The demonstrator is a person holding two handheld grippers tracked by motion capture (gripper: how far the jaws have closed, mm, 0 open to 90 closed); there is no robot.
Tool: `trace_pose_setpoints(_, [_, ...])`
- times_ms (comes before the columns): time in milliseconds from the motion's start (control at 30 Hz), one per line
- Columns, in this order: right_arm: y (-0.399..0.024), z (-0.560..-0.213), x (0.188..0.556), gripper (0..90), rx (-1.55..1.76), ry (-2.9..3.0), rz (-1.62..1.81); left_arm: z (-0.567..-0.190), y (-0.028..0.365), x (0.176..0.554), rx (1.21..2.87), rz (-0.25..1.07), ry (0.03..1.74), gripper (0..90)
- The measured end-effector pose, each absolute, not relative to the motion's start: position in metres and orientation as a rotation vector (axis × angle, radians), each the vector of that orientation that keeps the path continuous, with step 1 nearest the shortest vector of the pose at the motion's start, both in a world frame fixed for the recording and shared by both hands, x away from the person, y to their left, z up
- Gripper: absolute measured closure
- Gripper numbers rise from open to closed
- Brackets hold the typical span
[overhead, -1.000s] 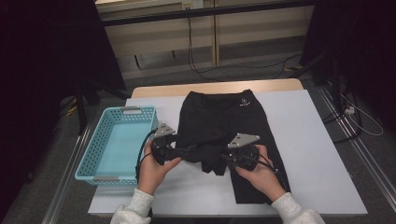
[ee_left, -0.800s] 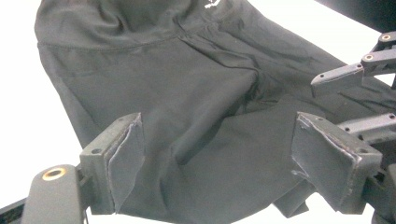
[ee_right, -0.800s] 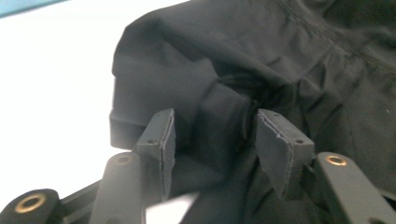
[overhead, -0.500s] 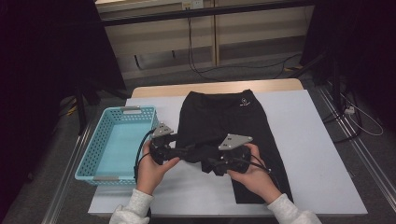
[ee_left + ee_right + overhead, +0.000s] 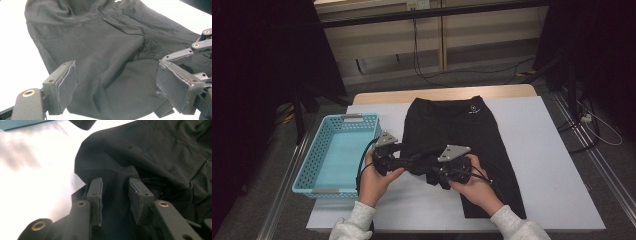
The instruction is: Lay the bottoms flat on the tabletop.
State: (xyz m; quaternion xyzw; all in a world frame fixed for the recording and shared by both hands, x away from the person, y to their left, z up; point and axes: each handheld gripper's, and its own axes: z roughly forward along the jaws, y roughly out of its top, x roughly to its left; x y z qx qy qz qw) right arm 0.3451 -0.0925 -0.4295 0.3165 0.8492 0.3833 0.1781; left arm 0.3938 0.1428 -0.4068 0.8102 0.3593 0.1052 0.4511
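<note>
Black shorts (image 5: pixel 457 135) showing as matt, softly creased cloth, basket (image 5: pixel 319 165) beside the shorts looking like perforated turquoise plastic, worktop (image 5: pixel 552 165) appearing smooth matt white, jaws wearing worn, rough-edged dark padding

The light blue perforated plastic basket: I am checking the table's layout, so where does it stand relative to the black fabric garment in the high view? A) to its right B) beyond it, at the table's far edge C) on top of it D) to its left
D: the light blue perforated plastic basket stands at the table's left edge, left of the black fabric garment spread mid-table.
</note>
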Motion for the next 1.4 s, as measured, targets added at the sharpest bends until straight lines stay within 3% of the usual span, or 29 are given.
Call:
trace_pose_setpoints(200, [-0.099,-0.431,0.348,86.5,0.924,2.426,1.112,-0.406,0.143,0.394,1.996,0.268,0.893,17.8])
trace_pose_setpoints(267, [-0.101,-0.431,0.346,88.0,0.923,2.417,1.111,-0.405,0.144,0.393,1.997,0.273,0.892,17.8])
trace_pose_setpoints(533, [-0.136,-0.414,0.348,88.3,1.023,2.284,1.188,-0.405,0.141,0.389,2.000,0.275,0.883,17.9])
trace_pose_setpoints(900, [-0.153,-0.425,0.357,88.9,1.115,2.263,1.153,-0.414,0.137,0.391,2.024,0.259,0.889,19.0])
trace_pose_setpoints(1033, [-0.154,-0.424,0.356,88.6,1.116,2.255,1.156,-0.423,0.130,0.391,2.047,0.238,0.873,22.4])
trace_pose_setpoints(1100, [-0.154,-0.424,0.355,88.3,1.117,2.252,1.154,-0.430,0.125,0.390,2.064,0.214,0.850,28.7])
trace_pose_setpoints(1400, [-0.154,-0.425,0.354,86.6,1.125,2.257,1.164,-0.443,0.110,0.388,2.095,0.282,0.776,39.8])
